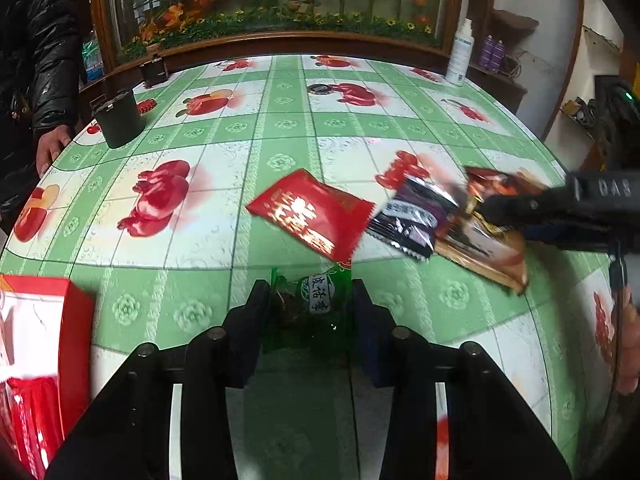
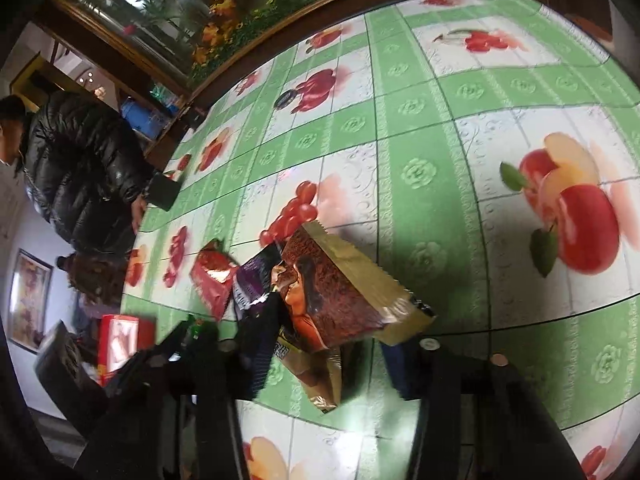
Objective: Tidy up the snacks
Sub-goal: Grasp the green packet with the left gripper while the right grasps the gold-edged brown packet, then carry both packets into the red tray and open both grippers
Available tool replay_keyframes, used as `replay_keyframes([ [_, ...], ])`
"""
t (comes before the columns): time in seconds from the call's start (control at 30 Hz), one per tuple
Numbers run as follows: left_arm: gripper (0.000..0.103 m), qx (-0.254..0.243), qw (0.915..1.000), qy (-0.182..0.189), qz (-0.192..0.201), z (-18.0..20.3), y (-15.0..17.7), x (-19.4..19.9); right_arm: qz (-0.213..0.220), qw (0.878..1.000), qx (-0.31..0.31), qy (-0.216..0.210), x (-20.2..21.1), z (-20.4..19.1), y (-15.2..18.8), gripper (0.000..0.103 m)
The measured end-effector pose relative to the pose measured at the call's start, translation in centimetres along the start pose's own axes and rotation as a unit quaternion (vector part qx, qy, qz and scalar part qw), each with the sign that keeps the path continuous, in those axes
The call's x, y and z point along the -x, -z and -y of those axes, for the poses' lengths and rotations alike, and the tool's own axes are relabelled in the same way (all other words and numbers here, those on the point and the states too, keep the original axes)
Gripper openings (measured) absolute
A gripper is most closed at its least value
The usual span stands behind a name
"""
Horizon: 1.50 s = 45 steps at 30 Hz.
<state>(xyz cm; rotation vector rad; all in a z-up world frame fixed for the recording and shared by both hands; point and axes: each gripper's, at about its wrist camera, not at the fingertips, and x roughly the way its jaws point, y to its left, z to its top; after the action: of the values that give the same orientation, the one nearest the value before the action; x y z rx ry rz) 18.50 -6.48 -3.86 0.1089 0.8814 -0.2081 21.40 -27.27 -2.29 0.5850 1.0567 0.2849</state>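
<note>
My left gripper (image 1: 310, 304) is shut on a green snack packet (image 1: 312, 308) just above the table. A red snack packet (image 1: 310, 214) and a purple-black packet (image 1: 408, 218) lie on the table ahead of it. My right gripper (image 2: 324, 344) is shut on a brown and gold packet (image 2: 336, 300), which is lifted and tilted; it also shows in the left wrist view (image 1: 486, 236), reaching in from the right. The red packet (image 2: 212, 280) and the purple packet (image 2: 254, 280) lie left of the brown one in the right wrist view.
A red box (image 1: 44, 344) with red packets inside stands at the near left; it also shows in the right wrist view (image 2: 120, 340). A black cup (image 1: 118, 118) and a white bottle (image 1: 460, 54) stand further back. A person in a black jacket (image 1: 36, 60) stands at the table's left edge.
</note>
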Motion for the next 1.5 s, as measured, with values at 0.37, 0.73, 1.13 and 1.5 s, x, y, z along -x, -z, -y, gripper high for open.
replay_keyframes([
  [0.37,0.036,-0.001,0.9996,0.027,0.009,1.0,2.7,3.8,0.014,0.999,-0.008,-0.03,1.8,0.4,-0.1,0.023],
  [0.73,0.036,0.012,0.9992,0.03,0.022,0.7,3.3,6.9,0.062,0.994,-0.061,-0.067,5.1,3.5,-1.0,0.023],
  [1.13,0.036,0.015,0.9977,0.0,0.066,-1.2,4.7,12.5,0.116,0.976,-0.069,-0.168,7.2,3.5,-1.3,0.023],
  [1.5,0.036,0.061,0.9921,-0.038,0.103,-6.8,7.3,17.5,0.164,0.97,-0.03,-0.179,6.9,0.7,-0.4,0.023],
])
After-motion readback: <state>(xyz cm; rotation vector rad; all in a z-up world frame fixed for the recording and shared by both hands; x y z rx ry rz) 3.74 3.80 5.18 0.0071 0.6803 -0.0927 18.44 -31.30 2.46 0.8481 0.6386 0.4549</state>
